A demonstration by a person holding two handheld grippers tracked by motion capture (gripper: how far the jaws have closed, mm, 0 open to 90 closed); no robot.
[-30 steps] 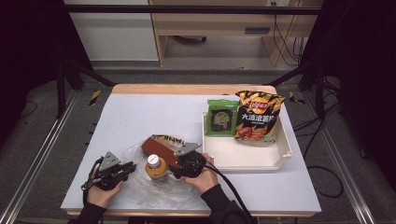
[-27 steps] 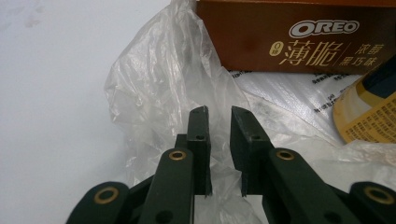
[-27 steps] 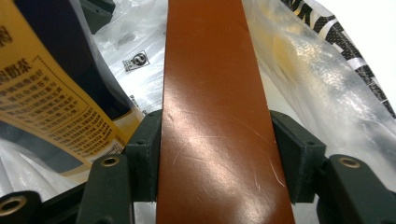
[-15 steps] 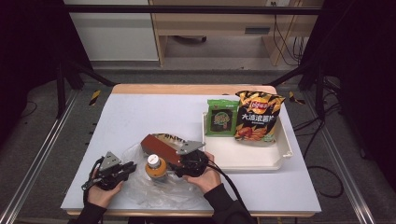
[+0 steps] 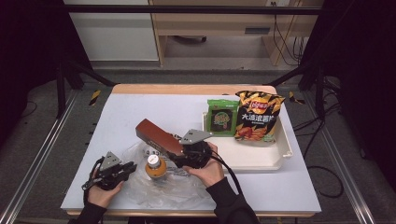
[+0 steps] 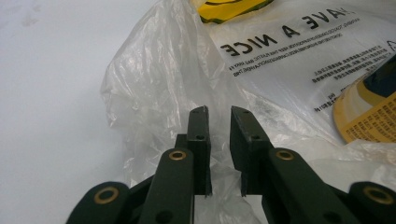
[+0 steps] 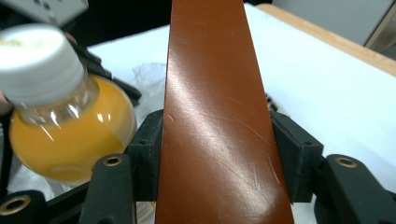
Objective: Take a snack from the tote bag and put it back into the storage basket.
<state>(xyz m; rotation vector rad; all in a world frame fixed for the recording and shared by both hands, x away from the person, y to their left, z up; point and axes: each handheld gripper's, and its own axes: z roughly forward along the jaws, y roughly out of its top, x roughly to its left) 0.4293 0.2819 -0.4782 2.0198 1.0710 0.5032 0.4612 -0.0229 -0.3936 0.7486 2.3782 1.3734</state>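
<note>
A: What is closest to us?

B: The left gripper (image 5: 122, 169) sits low at the near edge of the table (image 5: 121, 112). Its jaws are close together and pinch a fold of the clear plastic bag (image 6: 154, 93). It holds the bag's edge so the bag does not slide.

A: And inside the bag?

B: A bottle of orange juice (image 5: 154, 167) with a white cap stands upright there, just beside the left gripper.

A: What is the other hand doing?

B: The right gripper (image 5: 180, 156) is clamped on a long brown box (image 5: 159, 136). In the right gripper view the brown box (image 7: 215, 116) fills the gap between the jaws, and both pads press on its sides. The box tilts up and away, just beside the bottle and above the bag.

A: So which step is this?

B: I think it is packing the bag. The juice is already in. The brown box looks like the next thing to go in, but it is not in yet.

A: What must happen next?

B: The bag's mouth has to stay open. Then the box must tip down and slide in next to the bottle without knocking it over.

A: And far away?

B: A white tray (image 5: 275, 156) holds a green packet (image 5: 222, 117) and a bag of chips (image 5: 258, 116). They may go in later.
</note>
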